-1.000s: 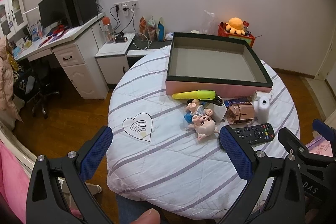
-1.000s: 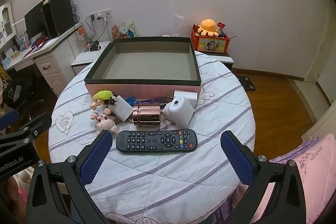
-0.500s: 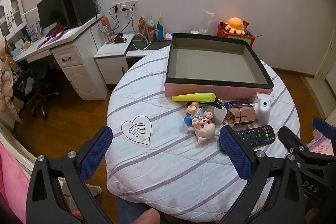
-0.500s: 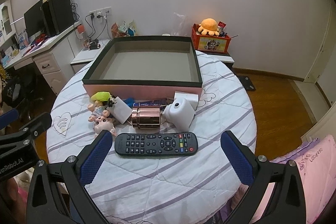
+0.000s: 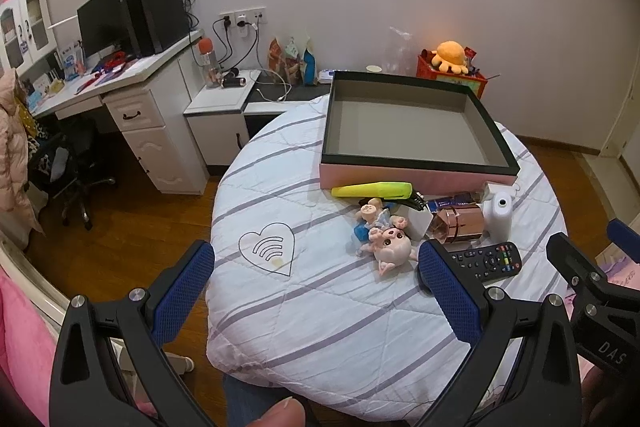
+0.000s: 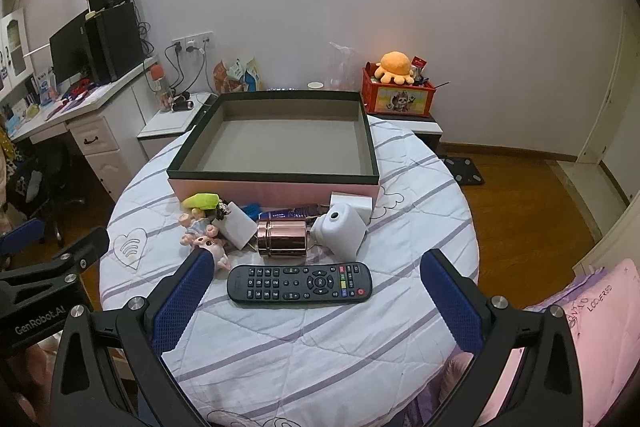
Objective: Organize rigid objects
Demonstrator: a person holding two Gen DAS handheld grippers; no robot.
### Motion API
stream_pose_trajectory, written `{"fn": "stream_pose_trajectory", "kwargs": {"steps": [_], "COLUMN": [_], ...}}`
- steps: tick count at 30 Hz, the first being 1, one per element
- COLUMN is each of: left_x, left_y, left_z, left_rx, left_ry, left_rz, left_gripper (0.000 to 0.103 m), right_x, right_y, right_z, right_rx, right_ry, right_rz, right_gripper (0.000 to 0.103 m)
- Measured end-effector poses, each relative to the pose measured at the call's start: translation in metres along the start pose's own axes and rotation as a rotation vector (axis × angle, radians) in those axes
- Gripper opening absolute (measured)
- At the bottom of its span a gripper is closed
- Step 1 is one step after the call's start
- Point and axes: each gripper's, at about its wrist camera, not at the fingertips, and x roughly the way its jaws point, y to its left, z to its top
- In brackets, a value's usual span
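both grippers hover over the near edge of the round desk (image 6: 320,355) with its striped white cover, jaws spread wide and holding nothing: the left gripper (image 5: 316,279) toward the heart print (image 5: 269,247), the right gripper (image 6: 314,285) straddling the black remote (image 6: 299,283). the objects lie in a cluster just in front of the open pink box (image 6: 276,143), whose grey inside holds nothing. the right view shows the remote whole, with the copper cylinder (image 6: 281,238) on its side and the white camera-like block (image 6: 339,233) behind it, and a white card (image 6: 236,229) leaning beside the pig figurine (image 6: 210,245). the left view hides part of the remote (image 5: 490,261) behind a finger (image 5: 448,291), but shows the yellow highlighter (image 5: 372,189) at full length along the box (image 5: 416,177) front; from the right it (image 6: 201,200) is only a stub.
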Motion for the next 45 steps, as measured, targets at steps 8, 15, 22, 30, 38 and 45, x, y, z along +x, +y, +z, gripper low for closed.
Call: {"fn": "stream_pose_trajectory", "kwargs": {"steps": [8,15,22,30,38,45], "left_x": [0.002,0.013,0.044,0.078,0.100,0.107], "left_y": [0.003,0.004,0.003,-0.007,-0.005,-0.007], "left_z": [-0.002,0.000,-0.013,-0.025,-0.025,-0.025], "left_rx": [0.000,-0.004,-0.008,0.006,-0.001,0.004], "left_ry": [0.013,0.029,0.080,0.133,0.170,0.184], "left_rz": [0.001,0.007,-0.007,-0.006,-0.016,-0.031], "left_gripper": [0.103,0.103,0.103,0.103,0.103,0.103], "right_x": [0.009,0.018,0.068,0.118,0.131,0.147], "right_y": [-0.001,0.000,-0.017,-0.014,-0.011,-0.022], "right_z": [-0.002,-0.003,-0.025,-0.041,-0.044,-0.043], "right_rx": [-0.002,-0.007,-0.036,-0.120,-0.243,-0.301], "right_ry": [0.025,0.042,0.148,0.260,0.281,0.347], "right_rz": [0.017,0.026,0.049,0.083,0.071,0.131], "right_gripper": [0.103,0.103,0.103,0.103,0.103,0.103]}}
